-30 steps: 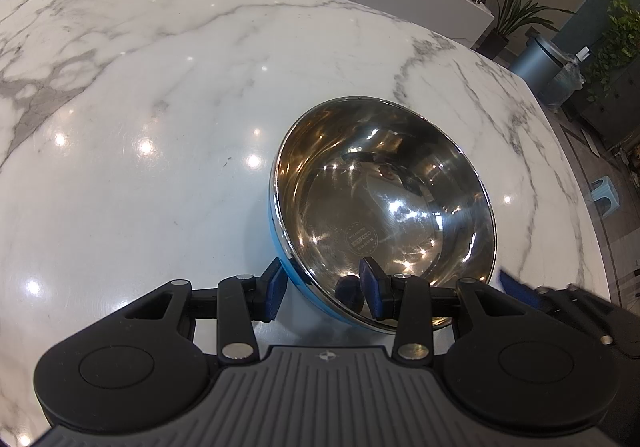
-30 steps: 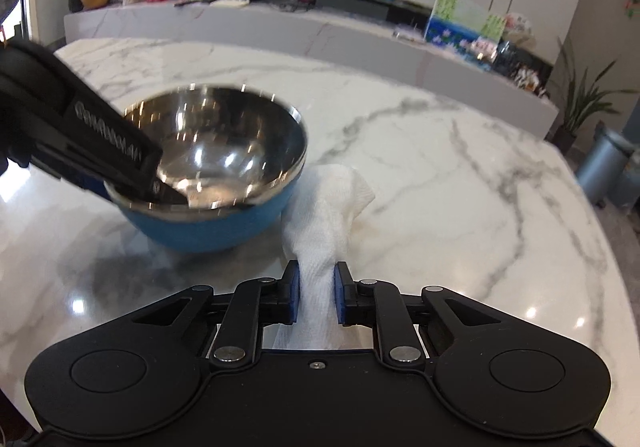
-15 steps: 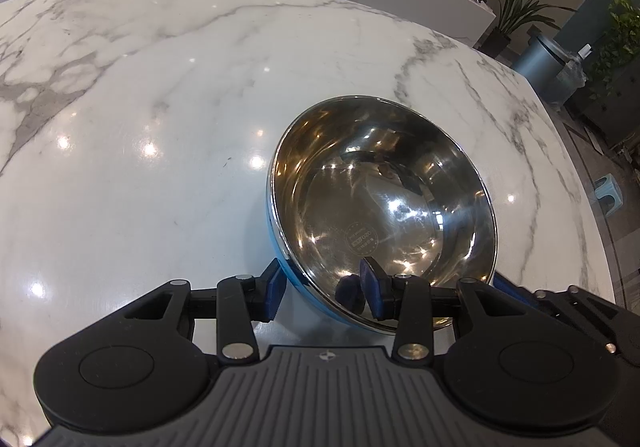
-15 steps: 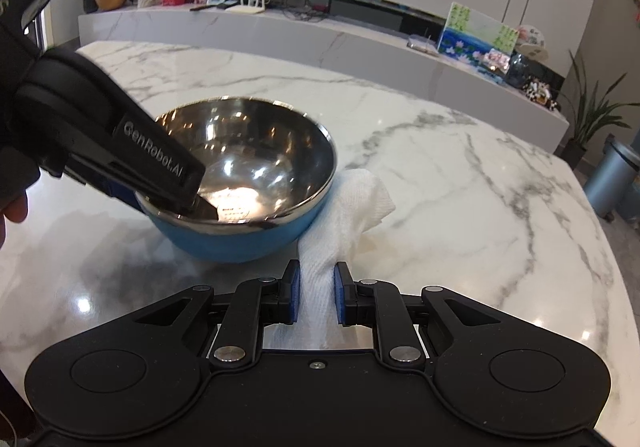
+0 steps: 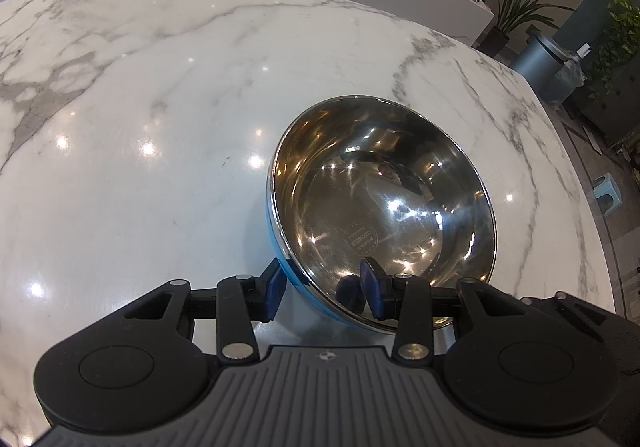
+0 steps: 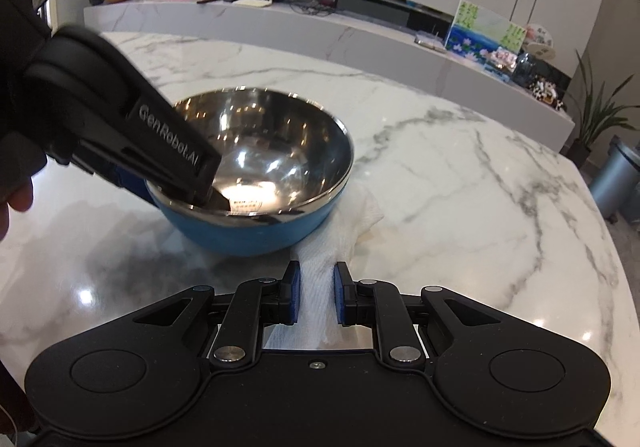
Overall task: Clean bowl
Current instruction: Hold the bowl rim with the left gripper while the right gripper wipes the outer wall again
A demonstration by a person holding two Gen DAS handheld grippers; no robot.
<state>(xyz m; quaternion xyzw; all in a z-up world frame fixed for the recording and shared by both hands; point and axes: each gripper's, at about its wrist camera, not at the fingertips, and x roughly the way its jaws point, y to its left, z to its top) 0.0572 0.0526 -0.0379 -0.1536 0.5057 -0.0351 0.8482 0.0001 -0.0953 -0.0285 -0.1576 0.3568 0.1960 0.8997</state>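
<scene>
Bowl [image 5: 380, 207] rim between left fingers [image 5: 274, 289]

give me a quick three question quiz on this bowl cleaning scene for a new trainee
1. True or false: the white cloth lies inside the bowl.
2. The left gripper has its jaws: A) clear of the bowl, B) astride the bowl's rim, C) on the cloth.
3. Fill in: the right gripper holds the ____.

Key: 1 false, it lies on the marble table beside the bowl. 2 B. 3 cloth.
</scene>
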